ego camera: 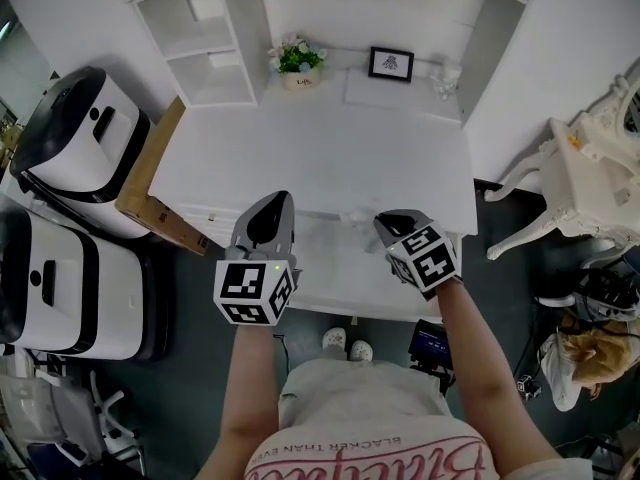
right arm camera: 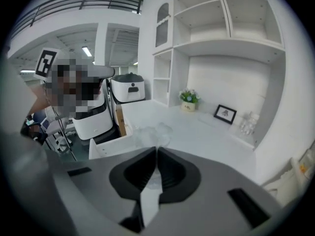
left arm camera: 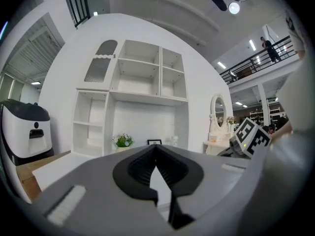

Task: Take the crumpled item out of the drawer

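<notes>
Two handheld grippers hang over the pulled-out white drawer at the front of the white desk. The left gripper is pinched closed on nothing and points level at the shelves. The right gripper is clamped tight, and the crumpled clear plastic film bunches right at its tips, so I'd call that a grip on a fold of it. That puts the film by the desk's front lip, above the back of the drawer and seemingly clear of it. It looks feather-light, soft and springy, and slick too. A pinch on a thick gathered fold should hold better than one on a single loose flap, which could slide out. Room is generous: the desktop ahead is bare right up to the small potted flowers and the black picture frame at the back wall. Mind the sides, though. A brown wooden board leans at the desk's left corner, and a white ornate piece of furniture stands well apart to the right.
</notes>
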`<act>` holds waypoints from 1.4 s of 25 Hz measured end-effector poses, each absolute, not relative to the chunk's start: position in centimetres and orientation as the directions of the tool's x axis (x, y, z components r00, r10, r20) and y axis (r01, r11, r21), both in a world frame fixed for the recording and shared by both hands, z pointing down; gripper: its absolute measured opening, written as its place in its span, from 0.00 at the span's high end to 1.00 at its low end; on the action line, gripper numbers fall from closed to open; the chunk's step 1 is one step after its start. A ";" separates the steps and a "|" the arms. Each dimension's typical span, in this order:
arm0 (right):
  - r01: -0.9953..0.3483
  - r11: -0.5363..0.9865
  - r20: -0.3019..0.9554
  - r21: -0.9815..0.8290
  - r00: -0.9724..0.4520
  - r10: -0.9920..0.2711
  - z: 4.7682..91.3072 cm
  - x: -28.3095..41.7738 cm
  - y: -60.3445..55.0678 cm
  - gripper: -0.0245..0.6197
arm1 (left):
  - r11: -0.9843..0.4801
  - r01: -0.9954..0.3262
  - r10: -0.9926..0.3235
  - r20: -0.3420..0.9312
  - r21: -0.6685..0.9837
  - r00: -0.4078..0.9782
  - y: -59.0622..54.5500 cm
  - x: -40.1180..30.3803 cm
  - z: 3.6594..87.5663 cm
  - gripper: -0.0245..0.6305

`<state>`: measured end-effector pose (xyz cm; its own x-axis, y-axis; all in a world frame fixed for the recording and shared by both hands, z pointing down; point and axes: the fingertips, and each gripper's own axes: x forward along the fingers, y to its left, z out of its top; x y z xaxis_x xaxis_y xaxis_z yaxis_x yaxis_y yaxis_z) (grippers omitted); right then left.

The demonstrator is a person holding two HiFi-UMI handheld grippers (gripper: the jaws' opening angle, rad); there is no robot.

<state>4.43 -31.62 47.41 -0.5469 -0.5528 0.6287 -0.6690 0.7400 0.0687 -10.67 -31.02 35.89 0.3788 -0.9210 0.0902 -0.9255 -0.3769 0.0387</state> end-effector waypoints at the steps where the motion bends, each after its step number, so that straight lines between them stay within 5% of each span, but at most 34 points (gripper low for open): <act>1: -0.676 0.733 0.613 0.074 -0.549 -0.568 46.6 4.6 -31.6 0.93 | -0.378 -0.925 -0.921 0.081 0.034 0.380 -31.0 -10.6 35.5 0.95; 17: -0.793 0.589 0.278 0.158 -0.536 -0.797 32.9 6.7 -30.6 0.93 | -0.389 -0.920 -0.918 -0.058 -0.047 0.391 -30.9 -9.8 29.3 0.95; 35: -0.880 0.399 -0.055 0.259 -0.426 -0.903 21.1 11.5 -26.8 0.93 | -0.376 -0.913 -0.885 -0.230 -0.160 0.405 -28.8 -9.5 22.4 0.95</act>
